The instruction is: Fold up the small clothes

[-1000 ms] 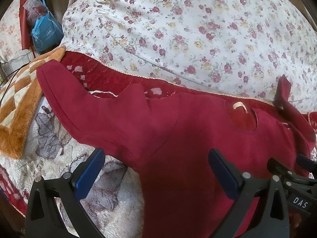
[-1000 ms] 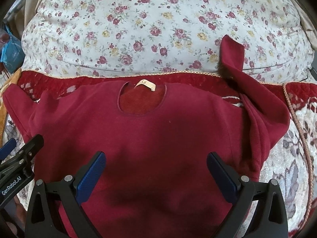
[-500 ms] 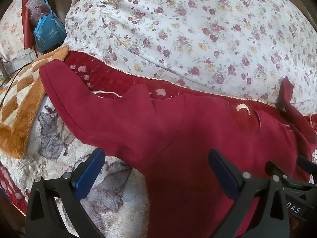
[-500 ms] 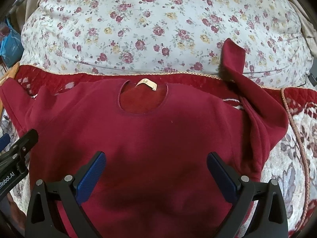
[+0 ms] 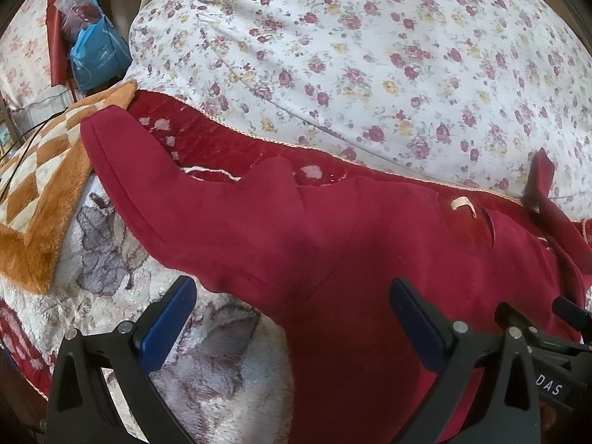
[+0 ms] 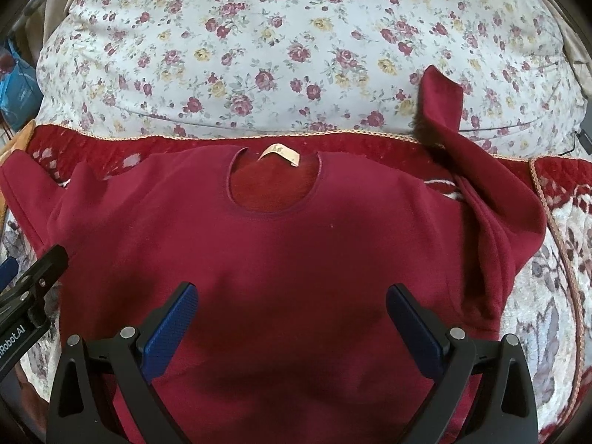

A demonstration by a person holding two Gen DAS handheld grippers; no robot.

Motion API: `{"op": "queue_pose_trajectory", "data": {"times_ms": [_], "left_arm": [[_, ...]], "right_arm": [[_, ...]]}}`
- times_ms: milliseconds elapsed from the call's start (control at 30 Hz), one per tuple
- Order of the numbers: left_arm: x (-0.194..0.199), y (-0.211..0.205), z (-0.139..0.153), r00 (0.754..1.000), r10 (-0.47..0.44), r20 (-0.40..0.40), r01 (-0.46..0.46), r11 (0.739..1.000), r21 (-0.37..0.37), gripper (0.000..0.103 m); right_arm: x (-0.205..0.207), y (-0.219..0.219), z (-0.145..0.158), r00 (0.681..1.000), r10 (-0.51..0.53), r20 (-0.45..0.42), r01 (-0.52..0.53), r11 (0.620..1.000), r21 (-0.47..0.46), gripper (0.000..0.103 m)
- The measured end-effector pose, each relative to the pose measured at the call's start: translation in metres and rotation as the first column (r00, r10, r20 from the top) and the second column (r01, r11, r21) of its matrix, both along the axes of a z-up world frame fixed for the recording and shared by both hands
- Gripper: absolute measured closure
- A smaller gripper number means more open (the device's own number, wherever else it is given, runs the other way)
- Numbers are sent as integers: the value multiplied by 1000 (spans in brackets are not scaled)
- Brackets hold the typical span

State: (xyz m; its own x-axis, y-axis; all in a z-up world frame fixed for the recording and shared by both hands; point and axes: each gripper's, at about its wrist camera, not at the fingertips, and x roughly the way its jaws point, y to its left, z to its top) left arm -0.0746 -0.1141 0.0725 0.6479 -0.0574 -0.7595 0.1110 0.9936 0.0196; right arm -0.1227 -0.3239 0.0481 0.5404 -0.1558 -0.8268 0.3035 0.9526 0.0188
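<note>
Red sweater (image 6: 296,259) flat — fingers apart

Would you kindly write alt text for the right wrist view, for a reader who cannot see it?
A dark red sweater lies flat, neck label up, on a patterned blanket, its right sleeve bent up onto a floral duvet. The right tongs hover open over its middle, holding nothing, and part of the left tongs shows at the left edge.

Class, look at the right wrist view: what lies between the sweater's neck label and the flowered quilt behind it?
A strip of red blanket with a pale corded edge separates the neck label from the flowered quilt.
</note>
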Motion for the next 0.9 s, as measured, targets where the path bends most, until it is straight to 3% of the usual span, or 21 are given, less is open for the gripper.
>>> {"op": "queue_pose_trajectory", "data": {"times_ms": [633, 900], "left_arm": [[6, 11, -2, 999, 40, -9, -40, 999, 5, 0], [26, 40, 2, 991, 131, -32, -130, 991, 32, 0]], "right_arm": [[5, 15, -2, 998, 56, -12, -56, 998, -14, 0], [5, 15, 0, 997, 79, -12, -79, 997, 5, 0]]}}
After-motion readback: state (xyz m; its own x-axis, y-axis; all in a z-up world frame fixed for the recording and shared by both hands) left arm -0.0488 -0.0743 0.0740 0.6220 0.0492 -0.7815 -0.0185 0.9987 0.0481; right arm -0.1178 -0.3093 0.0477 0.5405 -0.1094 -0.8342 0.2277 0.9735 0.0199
